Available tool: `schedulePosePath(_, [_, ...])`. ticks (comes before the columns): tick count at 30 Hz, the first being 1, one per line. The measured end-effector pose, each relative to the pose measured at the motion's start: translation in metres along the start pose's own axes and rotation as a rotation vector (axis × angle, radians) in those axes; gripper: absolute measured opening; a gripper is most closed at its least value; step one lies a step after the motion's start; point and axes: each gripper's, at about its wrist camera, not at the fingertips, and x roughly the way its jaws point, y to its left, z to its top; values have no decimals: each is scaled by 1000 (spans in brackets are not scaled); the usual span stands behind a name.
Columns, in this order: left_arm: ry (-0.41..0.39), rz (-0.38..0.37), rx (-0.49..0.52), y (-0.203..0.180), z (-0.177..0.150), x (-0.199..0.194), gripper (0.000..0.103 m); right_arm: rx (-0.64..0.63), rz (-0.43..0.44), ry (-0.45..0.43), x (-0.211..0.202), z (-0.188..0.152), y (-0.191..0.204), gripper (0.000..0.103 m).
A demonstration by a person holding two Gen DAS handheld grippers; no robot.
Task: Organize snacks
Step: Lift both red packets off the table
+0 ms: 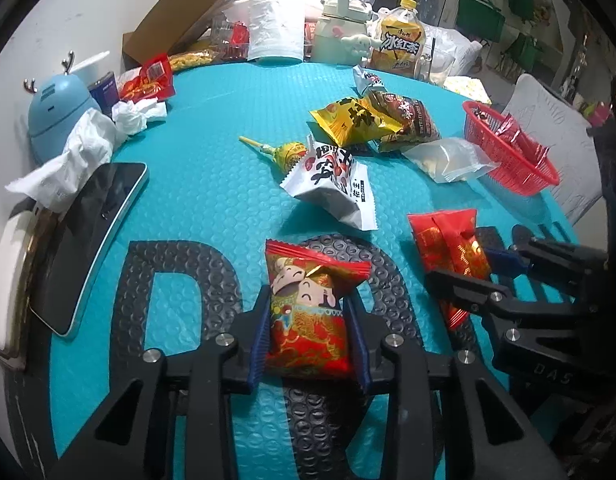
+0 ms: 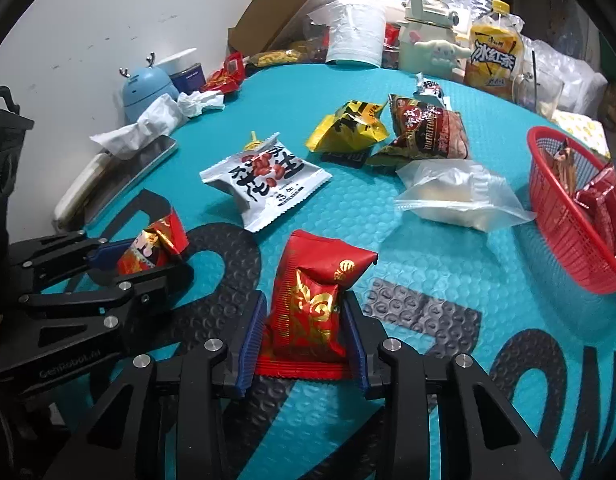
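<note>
L gripper (image 1: 308, 344) clamped on red cartoon-figure snack pkt (image 1: 308, 312), R gripper (image 2: 304, 340) clamped on red-gold snack pkt (image 2: 312, 300); both pkts low over teal mat (image 2: 408, 248), near edge. Step: pick done, transport pending. Red basket (image 2: 568, 240) sits far right w/ red pkts inside. Next: lift, carry R pkt over basket rim, then release; L follows. Loose pkts remain mid-mat.

Scattered snack packets (image 2: 264, 184) crowd the mat (image 2: 428, 264) before the red basket (image 2: 564, 216).
</note>
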Motion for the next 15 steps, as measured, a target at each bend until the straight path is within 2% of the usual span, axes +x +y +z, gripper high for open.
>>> schedulePosePath(7, [7, -36, -41, 2, -3, -6, 34, 15, 53, -3, -6, -1, 3, 37])
schedulePosePath(15, [-5, -68, -41, -4, -2, -16, 33, 35, 83, -16, -19, -8, 4, 37])
